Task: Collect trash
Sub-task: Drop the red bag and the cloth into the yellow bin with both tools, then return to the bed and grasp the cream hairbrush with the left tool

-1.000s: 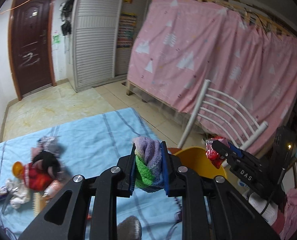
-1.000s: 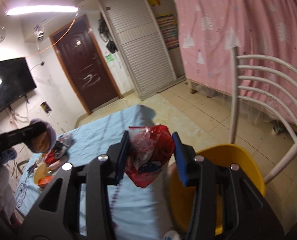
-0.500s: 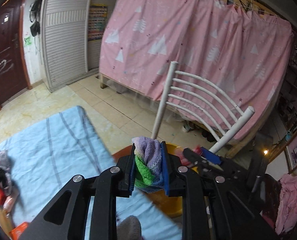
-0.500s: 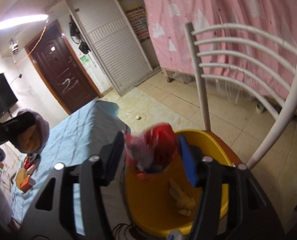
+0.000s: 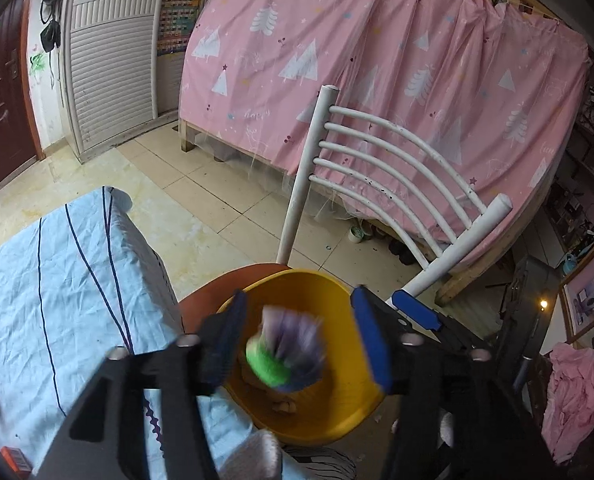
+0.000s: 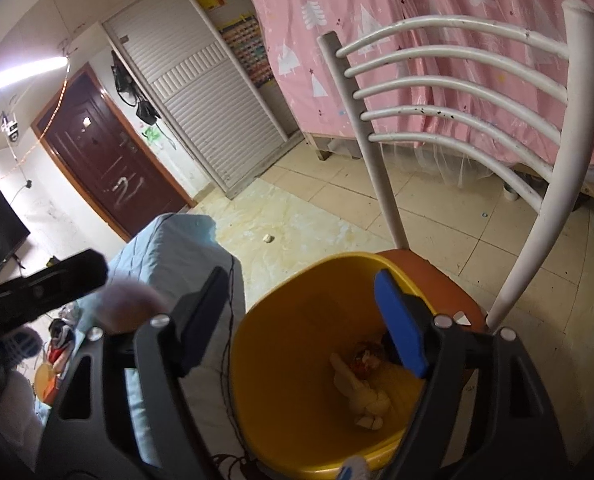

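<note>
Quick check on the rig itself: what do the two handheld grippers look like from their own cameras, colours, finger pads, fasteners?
Both look alike. The left gripper has a black plastic frame with triangular cut-outs, silver round screw heads, and flat blue pads lining its fingers. The right gripper shows the same black frame, silver screws and a bright blue pad on its fingers. No cables or sleeves are visible; any markings can't be made out.

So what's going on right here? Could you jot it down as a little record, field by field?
place: bedroom, pink curtain behind a white chair
bin: yellow bucket on the chair's orange seat
left gripper: open above the bucket
purple-green cloth: blurred, between the open fingers, over the bucket
right gripper: open, holding nothing
in the bucket: red wrapper, pale scraps
beside: table with blue cloth
</note>
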`<act>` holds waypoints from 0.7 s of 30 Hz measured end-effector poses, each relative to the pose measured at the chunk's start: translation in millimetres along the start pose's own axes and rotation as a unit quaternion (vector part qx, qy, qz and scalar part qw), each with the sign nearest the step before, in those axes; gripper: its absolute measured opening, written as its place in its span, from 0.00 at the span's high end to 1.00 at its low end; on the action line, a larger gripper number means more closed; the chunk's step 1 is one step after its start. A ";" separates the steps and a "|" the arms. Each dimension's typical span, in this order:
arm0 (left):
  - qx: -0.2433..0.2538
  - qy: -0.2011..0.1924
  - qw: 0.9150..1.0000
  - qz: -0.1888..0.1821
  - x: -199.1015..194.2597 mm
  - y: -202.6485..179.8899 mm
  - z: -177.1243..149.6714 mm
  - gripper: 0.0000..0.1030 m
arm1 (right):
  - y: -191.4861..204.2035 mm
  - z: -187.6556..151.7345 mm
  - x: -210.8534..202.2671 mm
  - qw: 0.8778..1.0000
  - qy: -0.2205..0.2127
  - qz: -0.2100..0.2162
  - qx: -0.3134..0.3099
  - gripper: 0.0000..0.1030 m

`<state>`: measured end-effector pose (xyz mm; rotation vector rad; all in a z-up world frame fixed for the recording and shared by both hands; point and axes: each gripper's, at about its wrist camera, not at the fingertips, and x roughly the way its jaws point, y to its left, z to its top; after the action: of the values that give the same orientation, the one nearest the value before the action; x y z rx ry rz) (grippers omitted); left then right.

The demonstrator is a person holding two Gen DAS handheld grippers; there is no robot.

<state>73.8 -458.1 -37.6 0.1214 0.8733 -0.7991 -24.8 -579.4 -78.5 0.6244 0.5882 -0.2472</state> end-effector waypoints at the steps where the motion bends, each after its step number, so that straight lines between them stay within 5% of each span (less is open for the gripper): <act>1: -0.002 -0.001 1.000 0.002 -0.9 0.4 -0.5 0.49 | -0.1 0.2 -0.1 1.000 -0.001 -0.002 -0.001 0.28; 12: -0.023 -0.028 0.999 0.022 -49.2 23.1 -20.2 0.45 | 25.6 -7.4 -0.5 0.999 0.001 0.014 -0.034 0.26; 21: -0.042 -0.065 0.994 0.073 -103.9 65.8 -43.5 0.39 | 64.2 -18.8 -2.3 0.997 0.009 0.033 -0.073 0.20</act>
<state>50.9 -333.9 -4.9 0.0574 0.7648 -0.6256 -10.1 -517.1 -58.9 0.5051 0.5957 -0.1355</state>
